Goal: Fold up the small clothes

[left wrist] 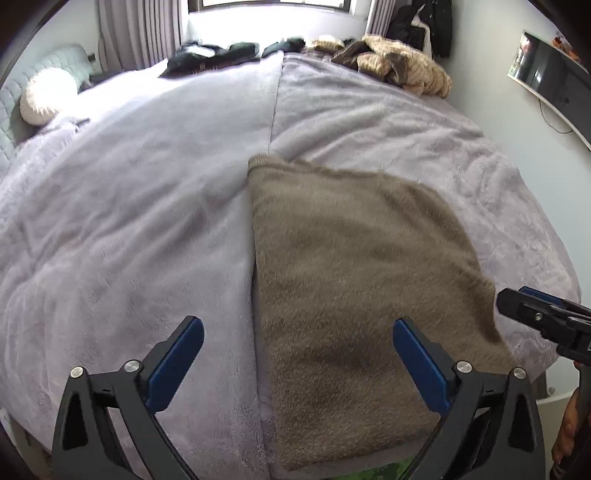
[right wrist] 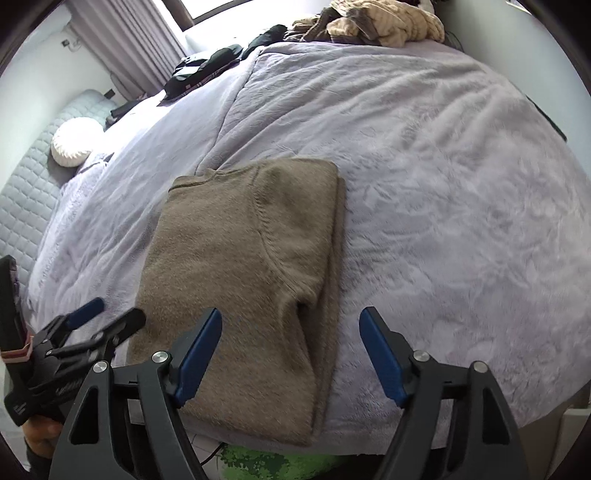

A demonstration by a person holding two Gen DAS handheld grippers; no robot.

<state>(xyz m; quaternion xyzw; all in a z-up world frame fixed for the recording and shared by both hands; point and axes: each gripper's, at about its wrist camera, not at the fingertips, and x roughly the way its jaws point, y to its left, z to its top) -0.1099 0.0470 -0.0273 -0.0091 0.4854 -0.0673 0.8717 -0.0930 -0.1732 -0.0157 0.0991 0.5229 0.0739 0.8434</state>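
Folded brown sweater point(right wrist: 240, 266) flat on the bed point(right wrist: 443, 184), both my jaws empty.

My left gripper point(left wrist: 297, 354) hangs over the sweater's near edge, jaws wide, nothing between them. My right gripper point(right wrist: 291, 350) hangs over its right folded side, jaws spread and clear of the knit. Other clothes point(right wrist: 384, 22) are piled at the far side of the bed.
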